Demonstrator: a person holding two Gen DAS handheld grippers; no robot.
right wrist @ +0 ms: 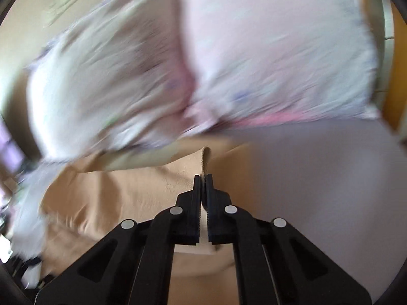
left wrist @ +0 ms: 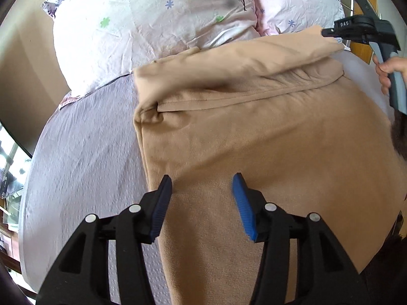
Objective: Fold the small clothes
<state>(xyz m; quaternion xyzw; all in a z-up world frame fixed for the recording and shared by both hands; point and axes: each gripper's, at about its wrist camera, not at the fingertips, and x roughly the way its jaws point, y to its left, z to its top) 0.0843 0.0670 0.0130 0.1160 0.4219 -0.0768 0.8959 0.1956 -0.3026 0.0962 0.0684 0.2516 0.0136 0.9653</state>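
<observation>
A tan garment lies spread on the bed, its far edge lifted and partly folded over. My left gripper is open and empty, hovering just above the garment's near left part. My right gripper is shut on the tan garment's far right edge and holds it up off the bed. In the left wrist view the right gripper shows at the top right, pinching that raised corner, with the person's hand on its handle. The right wrist view is motion-blurred.
A grey-lilac bedsheet covers the bed to the left of the garment. Two floral pillows lie at the head of the bed beyond the garment. A wooden headboard stands at the far right. The sheet also shows in the right wrist view.
</observation>
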